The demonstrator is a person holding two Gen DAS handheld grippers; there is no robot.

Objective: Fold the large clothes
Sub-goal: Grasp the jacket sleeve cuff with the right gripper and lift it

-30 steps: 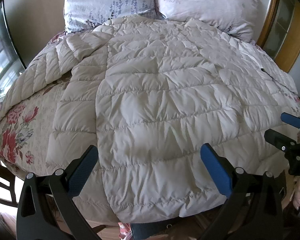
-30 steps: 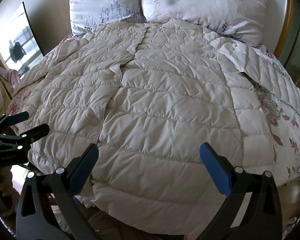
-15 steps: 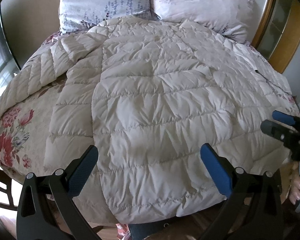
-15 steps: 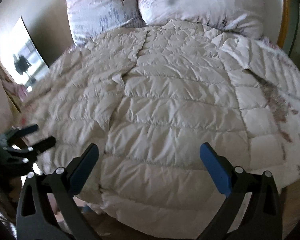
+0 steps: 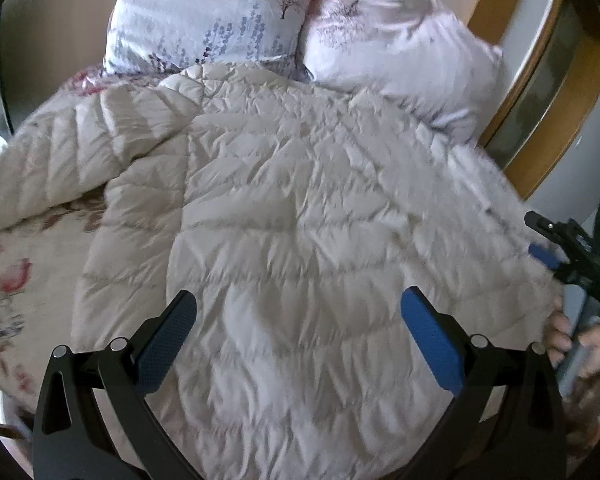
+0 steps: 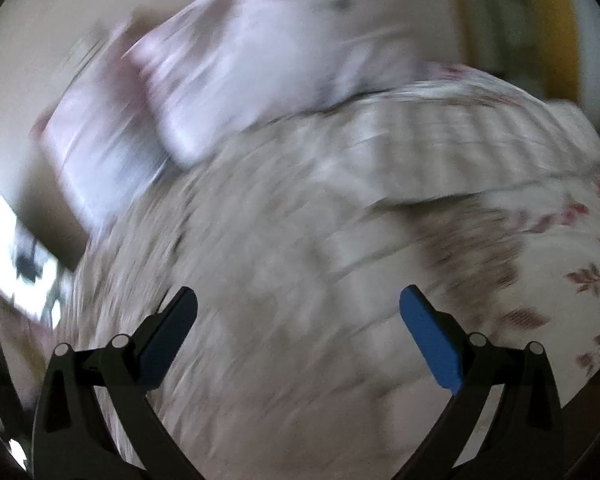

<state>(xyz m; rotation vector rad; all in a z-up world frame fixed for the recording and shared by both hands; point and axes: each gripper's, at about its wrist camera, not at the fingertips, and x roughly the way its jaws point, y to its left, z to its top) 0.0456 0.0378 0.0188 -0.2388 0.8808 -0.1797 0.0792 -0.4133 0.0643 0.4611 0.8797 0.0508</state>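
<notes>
Beige quilted coat lies spread flat on the bed, covering most of it, collar end far against the two pillows, hem near at the bed's near edge. One sleeve angles out to the left over the floral bedspread. Left claw is wide, nothing between its blue pads, hanging over the coat's near hem area; can't tell whether it touches the fabric. Right claw shows in the left wrist view at the coat's right edge, one blue pad just beside or on the fabric there; can't tell if it touches. The person's hand grips its handle, near right. Right wrist view is heavily motion-blurred: right claw reads as wide with nothing between the fingers, coat below it, second sleeve lying out to the right over the floral bedspread, pillows far. Wooden headboard frame curves behind the pillows at far right. Bright window area at the left edge of the right wrist view, detail lost to blur.
</notes>
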